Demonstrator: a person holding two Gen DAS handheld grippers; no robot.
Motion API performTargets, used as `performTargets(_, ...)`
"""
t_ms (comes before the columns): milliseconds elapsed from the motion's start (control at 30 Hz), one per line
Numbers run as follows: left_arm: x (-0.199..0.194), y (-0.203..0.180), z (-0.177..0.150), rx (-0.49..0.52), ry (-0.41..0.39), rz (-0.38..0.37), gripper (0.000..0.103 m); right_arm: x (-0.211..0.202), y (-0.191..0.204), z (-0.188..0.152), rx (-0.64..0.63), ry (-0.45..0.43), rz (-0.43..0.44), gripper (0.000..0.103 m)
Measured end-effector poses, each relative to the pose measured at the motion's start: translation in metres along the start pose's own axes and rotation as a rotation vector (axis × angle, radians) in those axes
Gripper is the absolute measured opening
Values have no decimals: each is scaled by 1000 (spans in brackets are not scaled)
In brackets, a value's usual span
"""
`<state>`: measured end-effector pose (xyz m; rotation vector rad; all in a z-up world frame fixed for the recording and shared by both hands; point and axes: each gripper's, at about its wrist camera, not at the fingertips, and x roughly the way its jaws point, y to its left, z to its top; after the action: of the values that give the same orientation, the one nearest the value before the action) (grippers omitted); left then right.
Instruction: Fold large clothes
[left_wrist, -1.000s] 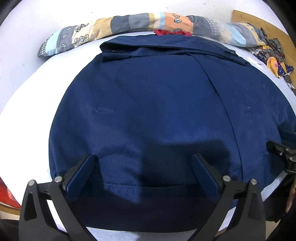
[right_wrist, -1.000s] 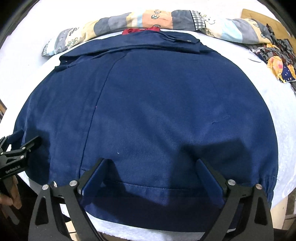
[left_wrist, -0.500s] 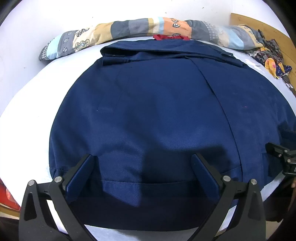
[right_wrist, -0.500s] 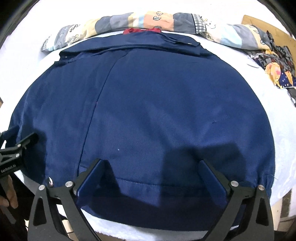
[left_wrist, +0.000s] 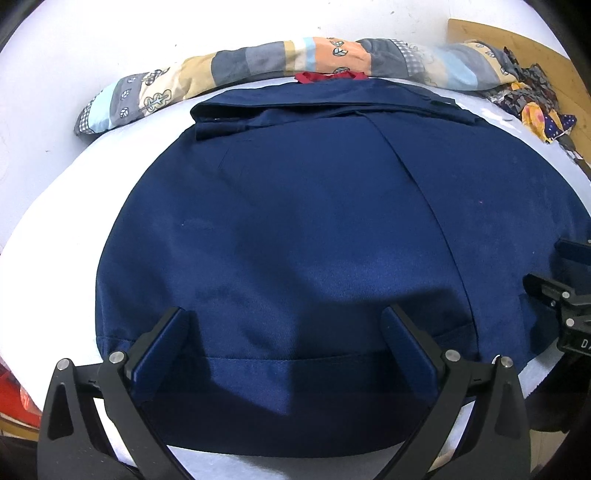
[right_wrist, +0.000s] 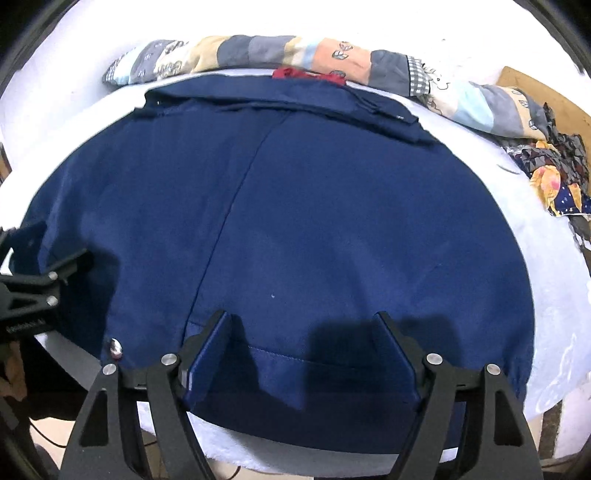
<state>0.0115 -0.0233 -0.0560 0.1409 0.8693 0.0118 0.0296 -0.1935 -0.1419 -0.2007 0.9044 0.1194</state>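
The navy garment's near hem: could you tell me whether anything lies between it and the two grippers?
Nothing visible does. The navy garment lies flat on the white surface, and both the left gripper and right gripper hang open right over its hem, the right one's jaws having just been closing, with only cloth between them.

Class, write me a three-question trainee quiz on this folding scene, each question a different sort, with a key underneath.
1. True or false: the navy garment lies spread flat on the white surface.
2. What lies along the garment's far edge? A) patchwork cloth roll B) wooden box C) metal tray
3. Fill in: the right gripper hovers over the garment's near ____.

Key:
1. True.
2. A, the patchwork cloth roll.
3. Hem; its jaws have just been closing, the pads not yet pressing the cloth. The left gripper is open too.
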Motion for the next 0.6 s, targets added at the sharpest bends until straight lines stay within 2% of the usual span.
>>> performTargets(600,0,-2,-1,12,-19,7,103,7,2,1,15,9,-11,86)
